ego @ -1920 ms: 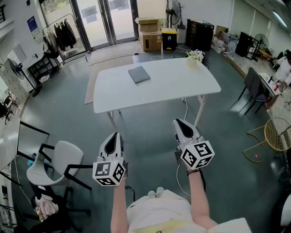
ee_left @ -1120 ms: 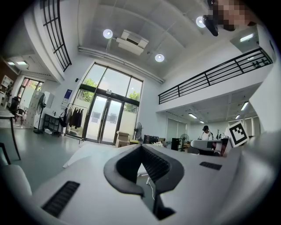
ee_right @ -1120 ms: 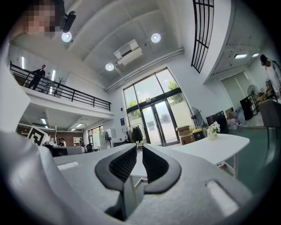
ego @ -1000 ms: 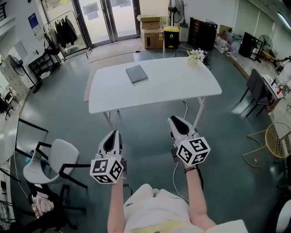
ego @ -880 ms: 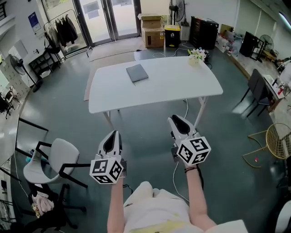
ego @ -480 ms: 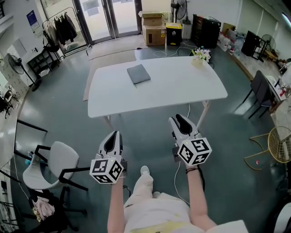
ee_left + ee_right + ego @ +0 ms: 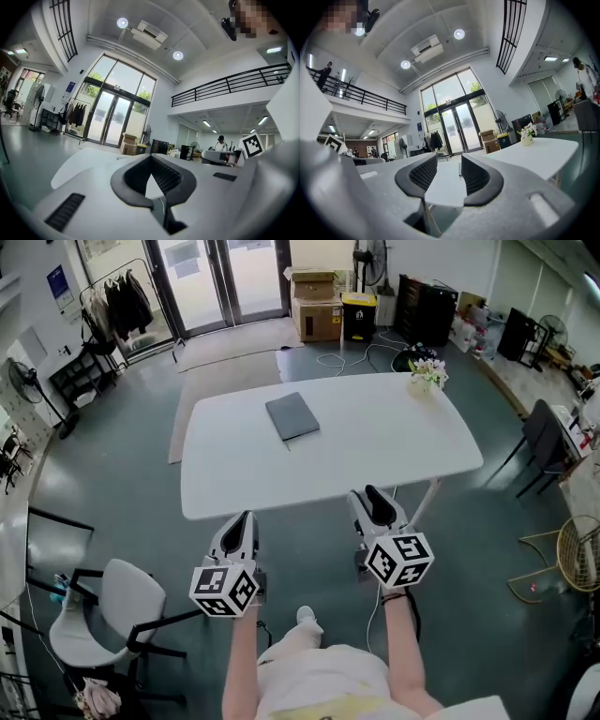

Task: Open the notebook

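Observation:
A closed grey notebook (image 7: 292, 416) lies flat on the white table (image 7: 375, 456), left of centre toward the far side. Both grippers are held level in front of the table's near edge, well short of the notebook. My left gripper (image 7: 246, 518) has its pads meeting at the tips (image 7: 151, 157), with nothing in them. My right gripper (image 7: 369, 495) is opening: a plain gap shows between its ribbed pads (image 7: 444, 161), and nothing is between them. Through that gap I see only the tabletop (image 7: 520, 157).
A small vase of flowers (image 7: 427, 376) stands at the table's far right corner. A white chair (image 7: 122, 601) is at my lower left, a dark chair (image 7: 553, 442) to the right. Cardboard boxes (image 7: 314, 301) and a rug (image 7: 220, 371) lie beyond the table.
The person has walked up to the table, so it now sits right in front of both grippers. The right gripper's jaws have spread apart. The notebook has not moved.

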The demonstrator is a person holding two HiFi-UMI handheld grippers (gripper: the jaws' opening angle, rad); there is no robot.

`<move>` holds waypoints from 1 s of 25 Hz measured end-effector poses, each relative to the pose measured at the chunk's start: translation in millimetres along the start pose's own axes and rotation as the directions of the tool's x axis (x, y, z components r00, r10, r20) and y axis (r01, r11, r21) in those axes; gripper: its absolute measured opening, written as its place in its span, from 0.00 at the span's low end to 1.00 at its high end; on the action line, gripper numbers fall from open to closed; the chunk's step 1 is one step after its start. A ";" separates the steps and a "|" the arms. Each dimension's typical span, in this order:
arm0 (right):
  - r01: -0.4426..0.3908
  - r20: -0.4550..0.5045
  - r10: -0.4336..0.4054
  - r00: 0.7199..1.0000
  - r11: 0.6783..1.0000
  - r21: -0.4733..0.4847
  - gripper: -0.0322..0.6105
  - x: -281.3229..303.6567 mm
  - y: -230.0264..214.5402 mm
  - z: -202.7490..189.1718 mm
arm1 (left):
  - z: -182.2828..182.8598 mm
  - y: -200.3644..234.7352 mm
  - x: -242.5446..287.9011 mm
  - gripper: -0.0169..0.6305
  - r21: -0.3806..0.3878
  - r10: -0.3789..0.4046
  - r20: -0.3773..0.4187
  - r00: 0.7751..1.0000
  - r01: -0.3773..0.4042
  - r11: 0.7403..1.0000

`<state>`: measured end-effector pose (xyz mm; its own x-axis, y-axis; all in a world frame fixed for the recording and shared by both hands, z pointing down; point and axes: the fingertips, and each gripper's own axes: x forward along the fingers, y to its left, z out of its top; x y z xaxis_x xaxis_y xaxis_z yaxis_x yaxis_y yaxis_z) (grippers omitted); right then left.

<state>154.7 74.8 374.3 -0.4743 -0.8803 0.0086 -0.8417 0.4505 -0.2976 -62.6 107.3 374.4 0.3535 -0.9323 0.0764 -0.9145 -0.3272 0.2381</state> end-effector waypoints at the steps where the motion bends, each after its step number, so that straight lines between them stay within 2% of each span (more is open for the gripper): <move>1: 0.002 -0.003 -0.002 1.000 1.000 0.001 0.27 10.7 -1.7 -0.8 | 1.0 7.2 9.2 0.03 -0.004 -0.002 -0.002 1.000 0.002 1.000; 8: 0.026 -0.018 -0.025 1.000 0.998 0.056 0.27 68.5 -14.1 -4.4 | 9.5 47.3 55.9 0.03 -0.021 -0.015 -0.006 1.000 0.015 1.000; 11: 0.034 -0.031 -0.032 0.999 0.998 0.048 0.27 87.7 -17.0 -7.4 | 10.7 62.1 69.1 0.03 -0.028 -0.013 -0.007 1.000 0.013 1.000; 19: 0.050 -0.055 -0.046 0.997 0.996 0.071 0.27 122.7 -25.1 -11.0 | 9.4 83.1 97.5 0.03 -0.050 -0.020 -0.035 0.999 0.018 0.999; 25: 0.046 -0.084 -0.038 0.996 0.994 0.095 0.27 161.6 -41.1 -17.0 | 3.1 103.8 124.5 0.03 -0.070 0.005 -0.054 0.999 -0.009 0.998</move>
<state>108.2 -83.5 404.1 -0.4619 -0.8813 0.0999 -0.8344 0.3935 -0.3859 -114.1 -43.2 405.6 0.3590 -0.9242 0.1302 -0.9016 -0.3073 0.3045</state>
